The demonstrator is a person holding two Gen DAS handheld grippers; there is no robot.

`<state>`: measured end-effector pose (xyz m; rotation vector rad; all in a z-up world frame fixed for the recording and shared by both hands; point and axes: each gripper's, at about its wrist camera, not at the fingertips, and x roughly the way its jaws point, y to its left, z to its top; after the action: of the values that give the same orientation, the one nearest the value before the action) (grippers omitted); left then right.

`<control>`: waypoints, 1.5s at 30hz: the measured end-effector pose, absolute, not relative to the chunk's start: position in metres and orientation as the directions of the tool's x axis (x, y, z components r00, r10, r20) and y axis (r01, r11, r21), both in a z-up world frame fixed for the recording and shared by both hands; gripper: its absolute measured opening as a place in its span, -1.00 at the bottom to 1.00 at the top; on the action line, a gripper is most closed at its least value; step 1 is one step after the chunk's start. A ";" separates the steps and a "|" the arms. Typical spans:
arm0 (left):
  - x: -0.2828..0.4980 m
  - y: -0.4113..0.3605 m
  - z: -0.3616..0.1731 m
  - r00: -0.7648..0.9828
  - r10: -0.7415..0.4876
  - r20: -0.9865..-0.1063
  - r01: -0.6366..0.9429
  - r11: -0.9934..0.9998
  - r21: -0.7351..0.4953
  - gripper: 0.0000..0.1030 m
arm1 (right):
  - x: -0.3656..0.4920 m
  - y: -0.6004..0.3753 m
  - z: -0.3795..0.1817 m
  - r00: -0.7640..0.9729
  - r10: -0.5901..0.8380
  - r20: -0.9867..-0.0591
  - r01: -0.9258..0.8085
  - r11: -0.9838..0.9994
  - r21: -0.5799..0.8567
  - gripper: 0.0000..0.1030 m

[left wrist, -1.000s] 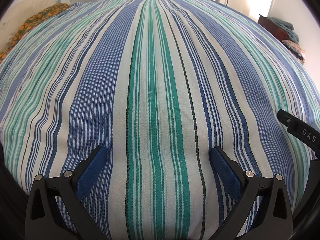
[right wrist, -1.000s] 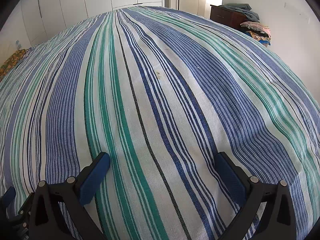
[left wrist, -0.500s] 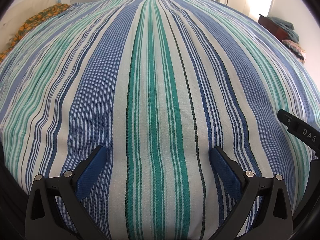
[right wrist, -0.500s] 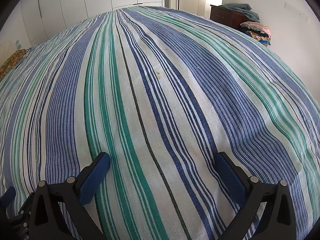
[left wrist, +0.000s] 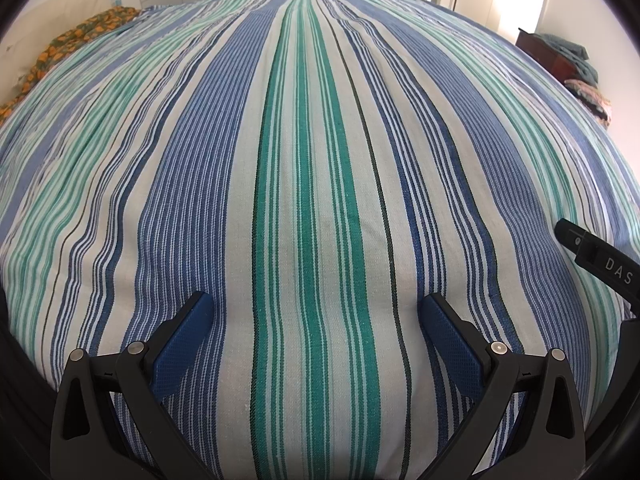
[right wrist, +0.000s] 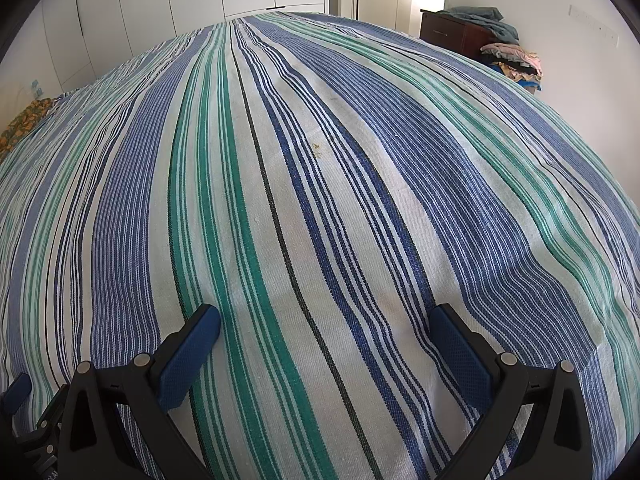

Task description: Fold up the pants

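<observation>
Left wrist view unchanged: left gripper (left wrist: 316, 316) motionless.

A bed (left wrist: 320, 160) under a blue-green striped cover, orange-patterned cloth (left wrist: 80, 36) at its far-left edge

Matt woven striped bedspread (left wrist: 320, 200), textured tool pads (left wrist: 452, 332)

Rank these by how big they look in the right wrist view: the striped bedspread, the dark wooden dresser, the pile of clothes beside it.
1. Striped bedspread, fills most of the view.
2 and 3. Dark wooden dresser and pile of clothes look alike in size; both are far off and partly hidden, so no ranking between them.
</observation>
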<state>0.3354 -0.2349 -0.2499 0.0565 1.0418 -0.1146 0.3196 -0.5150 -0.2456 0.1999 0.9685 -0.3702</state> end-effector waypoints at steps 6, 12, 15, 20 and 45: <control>0.335 -0.235 -0.250 0.500 -0.069 -0.863 0.121 0.993 -0.009 0.99 | 0.320 -0.515 -0.246 0.511 -0.217 -0.832 0.393 0.919 0.002 1.00; 0.335 -0.235 -0.250 0.500 -0.071 -0.863 0.120 0.993 -0.012 0.99 | 0.320 -0.515 -0.246 0.511 -0.217 -0.832 0.393 0.920 0.001 1.00; 0.336 -0.235 -0.250 0.500 -0.073 -0.863 0.120 0.993 -0.014 0.99 | 0.320 -0.515 -0.246 0.511 -0.217 -0.832 0.393 0.920 0.001 1.00; 0.336 -0.235 -0.250 0.501 -0.077 -0.862 0.120 0.993 -0.019 0.99 | 0.320 -0.515 -0.246 0.511 -0.217 -0.832 0.393 0.920 0.001 1.00; 0.335 -0.237 -0.251 0.504 -0.072 -0.861 0.121 0.993 -0.012 0.99 | 0.320 -0.515 -0.246 0.511 -0.217 -0.832 0.393 0.920 0.001 1.00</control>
<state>0.3347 -0.2365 -0.2514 0.0519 1.0364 -0.1167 0.3195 -0.5151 -0.2457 0.1990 0.9686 -0.3701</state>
